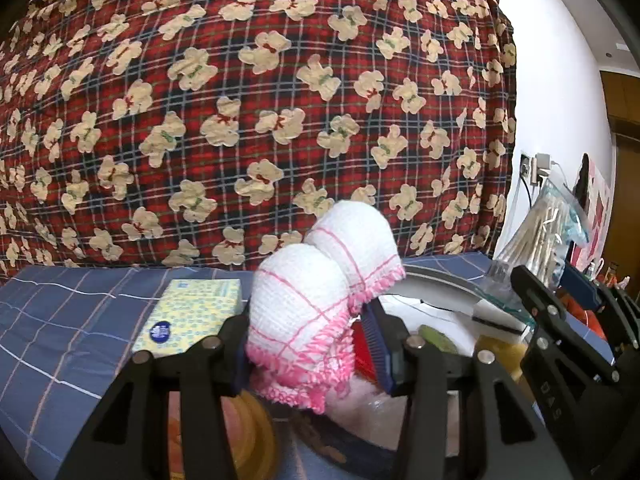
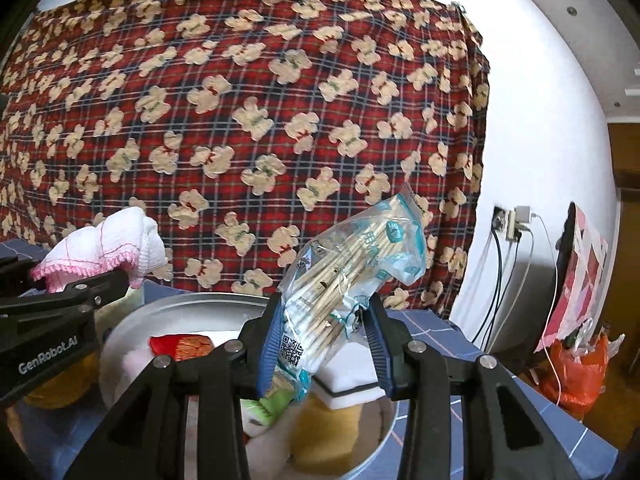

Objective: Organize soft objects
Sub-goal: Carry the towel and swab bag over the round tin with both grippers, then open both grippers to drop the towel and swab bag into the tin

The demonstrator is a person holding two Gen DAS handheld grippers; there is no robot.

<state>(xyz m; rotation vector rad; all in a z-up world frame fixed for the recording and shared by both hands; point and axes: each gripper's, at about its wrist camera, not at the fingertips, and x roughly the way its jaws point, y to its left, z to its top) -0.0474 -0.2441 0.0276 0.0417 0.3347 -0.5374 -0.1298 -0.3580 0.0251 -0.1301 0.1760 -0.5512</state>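
My left gripper is shut on a white knitted cloth with pink fringe, which bulges up between the blue pads; the same cloth shows at the left of the right wrist view. My right gripper is shut on a clear plastic bag of wooden sticks, held upright and tilted right. Both grippers hover over a round metal basin that holds a red packet, a white sponge block, a yellow soft piece and a green-labelled item.
A yellow tissue pack lies on the blue checked cloth at left. A red plaid bear-print blanket hangs behind. At right are a wall socket with cables, an orange plastic bag and a wooden door.
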